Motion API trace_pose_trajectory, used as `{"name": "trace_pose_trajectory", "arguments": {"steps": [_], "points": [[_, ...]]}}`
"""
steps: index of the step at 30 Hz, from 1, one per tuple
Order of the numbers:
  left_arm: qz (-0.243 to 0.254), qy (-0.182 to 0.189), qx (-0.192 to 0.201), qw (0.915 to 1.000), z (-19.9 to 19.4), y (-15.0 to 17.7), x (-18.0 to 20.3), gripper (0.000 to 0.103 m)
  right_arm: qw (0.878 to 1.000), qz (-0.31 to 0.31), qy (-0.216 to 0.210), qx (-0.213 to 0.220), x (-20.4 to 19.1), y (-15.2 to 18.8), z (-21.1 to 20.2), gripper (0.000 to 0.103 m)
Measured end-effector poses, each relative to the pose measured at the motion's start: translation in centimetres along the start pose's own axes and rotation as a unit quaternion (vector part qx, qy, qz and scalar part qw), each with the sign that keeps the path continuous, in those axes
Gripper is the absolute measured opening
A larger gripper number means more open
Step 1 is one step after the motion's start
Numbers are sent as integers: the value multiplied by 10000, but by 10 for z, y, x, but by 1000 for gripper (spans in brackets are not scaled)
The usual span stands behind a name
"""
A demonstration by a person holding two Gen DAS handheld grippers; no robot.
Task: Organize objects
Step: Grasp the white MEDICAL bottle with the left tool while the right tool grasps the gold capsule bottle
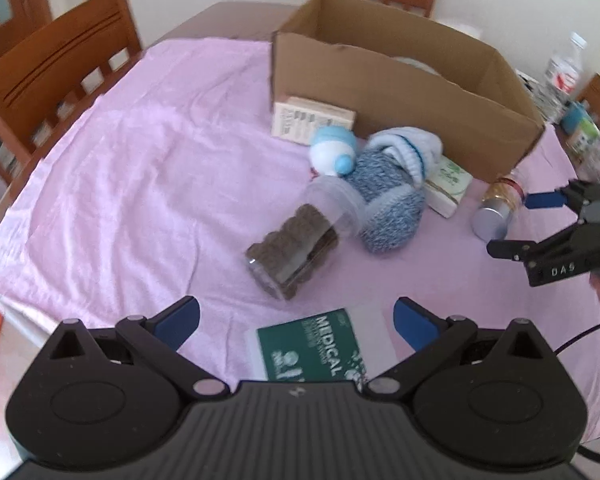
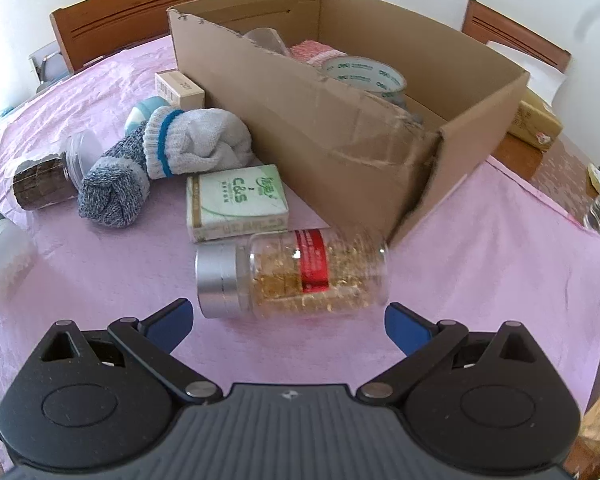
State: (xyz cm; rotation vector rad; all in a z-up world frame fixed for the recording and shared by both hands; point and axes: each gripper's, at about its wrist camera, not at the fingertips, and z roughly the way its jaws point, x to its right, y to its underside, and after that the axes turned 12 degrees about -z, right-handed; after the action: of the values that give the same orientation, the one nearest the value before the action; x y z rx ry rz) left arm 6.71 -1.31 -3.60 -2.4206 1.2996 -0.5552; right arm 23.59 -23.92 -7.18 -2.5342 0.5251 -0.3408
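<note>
Two hand-held grippers hover over a cluttered pink-clothed surface (image 1: 140,152).
Left gripper (image 1: 296,322) and right gripper (image 2: 288,320) both have fingers spread, empty; a gold-flake jar (image 2: 296,274) lies centre frame, before the cardboard box (image 2: 340,128).

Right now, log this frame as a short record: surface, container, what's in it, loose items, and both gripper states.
surface: table under a pink cloth
container: open cardboard box, upright
in box: tape roll, pink item, clear cup
loose items: gold-flake jar on its side, tissue pack, socks, brown-filled jar on its side, green medical packet, small cream box
left gripper: open, empty
right gripper: open, just short of the gold-flake jar
</note>
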Motion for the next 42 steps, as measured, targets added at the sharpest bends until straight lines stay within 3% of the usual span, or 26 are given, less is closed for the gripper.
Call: {"name": "trace_pose_trajectory", "arguments": {"steps": [7, 12, 31, 38, 42], "points": [[-276, -70, -583, 9979, 7, 18, -8, 102, 10000, -38, -66, -27, 4, 1, 2, 103], [-545, 186, -859, 9946, 17, 23, -3, 102, 9998, -112, -135, -42, 6, 0, 3, 103], [-298, 91, -824, 9961, 45, 16, 17, 102, 9987, -412, -294, 3, 14, -14, 10, 103], [-187, 19, -807, 9966, 45, 19, 19, 102, 9978, -420, -481, -163, -2, -16, 4, 103], [-131, -133, -706, 9973, 47, 22, 21, 102, 9985, -380, -353, -179, -10, -16, 3, 103]]}}
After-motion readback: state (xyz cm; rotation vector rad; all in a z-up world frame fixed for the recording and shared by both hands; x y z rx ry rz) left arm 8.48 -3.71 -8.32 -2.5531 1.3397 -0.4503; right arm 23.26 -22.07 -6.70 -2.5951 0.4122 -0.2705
